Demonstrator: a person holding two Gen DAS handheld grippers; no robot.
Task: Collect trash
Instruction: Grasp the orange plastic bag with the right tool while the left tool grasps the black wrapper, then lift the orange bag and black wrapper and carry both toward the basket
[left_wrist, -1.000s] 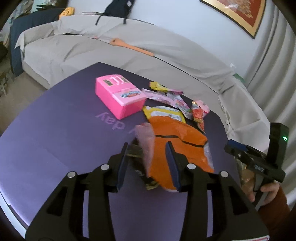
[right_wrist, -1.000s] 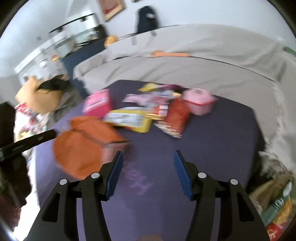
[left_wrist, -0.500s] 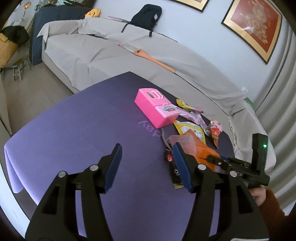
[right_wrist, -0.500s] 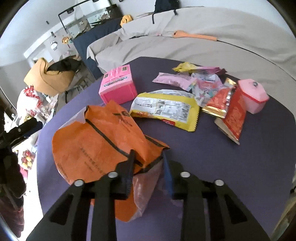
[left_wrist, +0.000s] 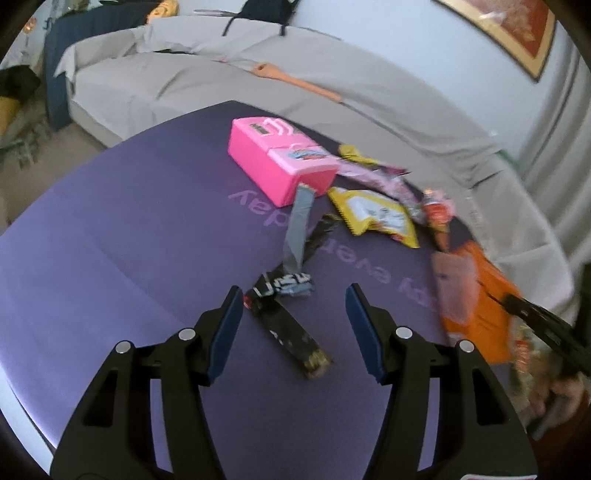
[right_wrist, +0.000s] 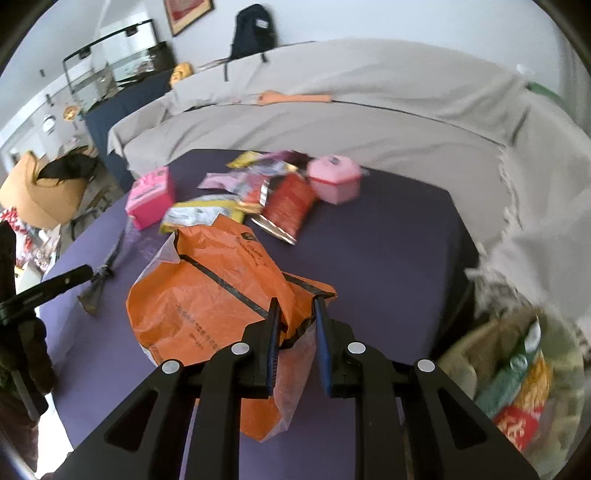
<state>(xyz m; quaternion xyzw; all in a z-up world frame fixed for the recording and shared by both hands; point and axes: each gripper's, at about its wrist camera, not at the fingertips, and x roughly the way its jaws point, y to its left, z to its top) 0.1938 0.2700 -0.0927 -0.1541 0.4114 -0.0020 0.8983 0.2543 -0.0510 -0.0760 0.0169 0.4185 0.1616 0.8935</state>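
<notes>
We tilt our left claw (left_wrist: 293, 325) down over the purple tabletop (left_wrist: 110, 266), its jaws apart, with the black wrapper (left_wrist: 284, 321) lying flat between and just ahead of them, untouched. Our right claw (right_wrist: 295, 325), also angled down near the tabletop's near edge, is closing on the rim of the orange bag (right_wrist: 207, 291), which rests crumpled there. More wrappers (right_wrist: 280, 199) crowd the far edge.

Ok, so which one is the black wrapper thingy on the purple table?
Start at the bright pink plastic box on the purple tablecloth. Nearer the camera lies a long crumpled black foil wrapper. Unlike the yellow, red and orange packets, it is dark and narrow.
</notes>
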